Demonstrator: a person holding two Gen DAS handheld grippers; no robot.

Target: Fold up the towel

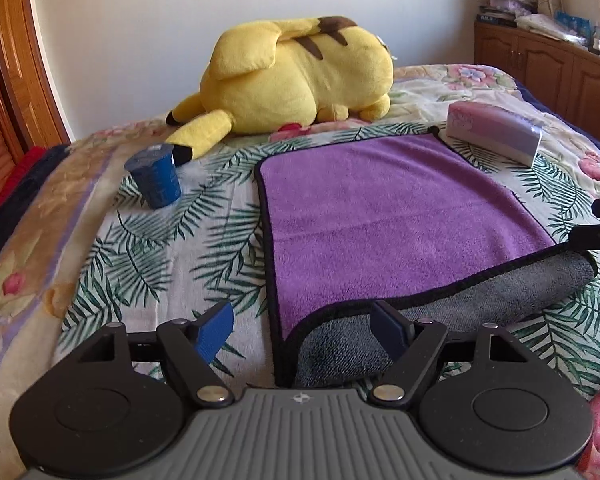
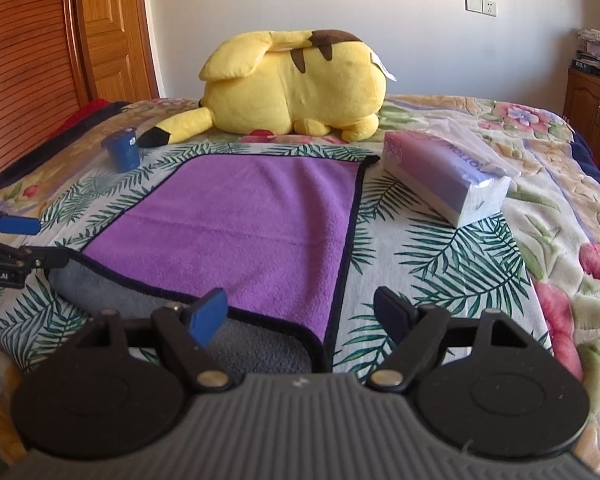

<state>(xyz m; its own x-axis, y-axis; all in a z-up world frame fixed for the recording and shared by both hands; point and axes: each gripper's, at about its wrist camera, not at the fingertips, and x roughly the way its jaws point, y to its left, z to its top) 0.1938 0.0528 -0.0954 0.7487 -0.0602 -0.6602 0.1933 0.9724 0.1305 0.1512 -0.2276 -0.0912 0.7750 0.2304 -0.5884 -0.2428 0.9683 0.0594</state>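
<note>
A purple towel [image 1: 392,212] with a black hem and grey underside lies on the bed, folded over so a grey strip [image 1: 440,320] shows along its near edge. It also shows in the right wrist view [image 2: 240,224]. My left gripper [image 1: 304,330] is open over the towel's near left corner, holding nothing. My right gripper [image 2: 300,316] is open over the near right corner, holding nothing. The right gripper's fingers [image 1: 598,234] show at the right edge of the left wrist view. The left gripper's fingers [image 2: 14,225] show at the left edge of the right wrist view.
A yellow plush toy [image 1: 296,76] lies behind the towel. A blue cup [image 1: 156,178] stands to the towel's left and a tissue pack [image 1: 496,134] at its far right corner. The bedspread [image 1: 160,260] has leaf and flower prints. Wooden cabinets [image 1: 540,68] stand right.
</note>
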